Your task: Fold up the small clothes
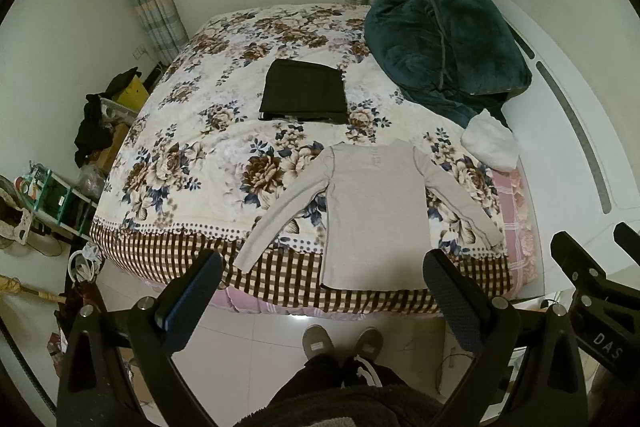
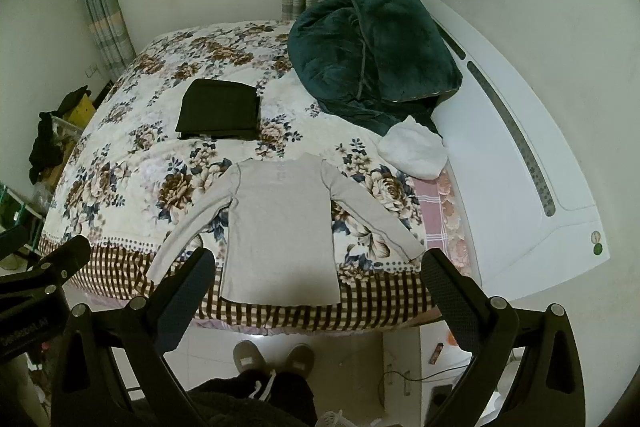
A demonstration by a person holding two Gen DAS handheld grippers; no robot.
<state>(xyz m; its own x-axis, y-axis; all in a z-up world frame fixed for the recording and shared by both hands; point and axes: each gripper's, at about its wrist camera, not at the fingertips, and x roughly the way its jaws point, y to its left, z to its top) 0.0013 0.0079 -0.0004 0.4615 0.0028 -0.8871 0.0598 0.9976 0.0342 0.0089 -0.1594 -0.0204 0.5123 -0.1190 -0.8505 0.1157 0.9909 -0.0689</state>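
From our left claw we look down at the bed. The claw is wide apart and holds nothing. The gray shirt lies flat near the bed's front edge, right ahead of the claw and a bit to the right. Its long way runs from us toward the far side, with the neck far and the hem close. Both sleeves are spread out. The left sleeve points down toward our left claw, so we think this claw is nearer to it. A folded black cloth sits farther back, well apart from the shirt. We can see our other claw at the right edge.

From our right claw the shirt lies ahead and a bit to the left. This claw is wide apart too, and empty. The right sleeve ends close to its right finger, so we think this claw should take that sleeve. A white cloth and a green blanket lie farther back on the right
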